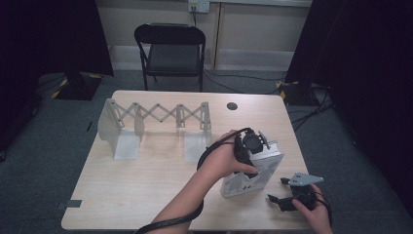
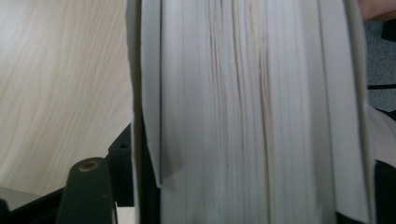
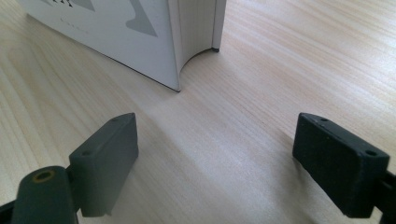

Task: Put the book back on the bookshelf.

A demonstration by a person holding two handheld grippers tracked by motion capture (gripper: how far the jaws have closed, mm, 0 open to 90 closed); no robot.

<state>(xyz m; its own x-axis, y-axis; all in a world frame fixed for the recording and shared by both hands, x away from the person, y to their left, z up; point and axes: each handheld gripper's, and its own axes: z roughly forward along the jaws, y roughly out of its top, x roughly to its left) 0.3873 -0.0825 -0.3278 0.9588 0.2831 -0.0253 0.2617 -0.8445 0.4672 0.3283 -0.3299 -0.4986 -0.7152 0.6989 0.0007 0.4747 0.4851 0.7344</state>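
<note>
so far the book (image 1: 253,171) stands on the near right part of the table (image 1: 146,195), tilted, well short of the folding rack (image 1: 160,117) that waits at the far side with its slots bare. by my guess the job is to stand this book in that rack, and that step is not yet done. my left gripper (image 1: 251,146) sits over the top of the book, and in the left gripper view the page edges (image 2: 243,112) run straight up between my jaws. those jaws stand about half open; i cannot tell whether the pads press the covers or only bracket them, so i won't call it a firm grip. my right gripper (image 3: 215,163) rests low on the table just beside the book's near corner (image 3: 177,86), jaws spread wide with nothing between them but bare wood. what is left, as i judge it: get a sure hold on the book, lift it, carry it across to the rack and set it upright in a slot
</note>
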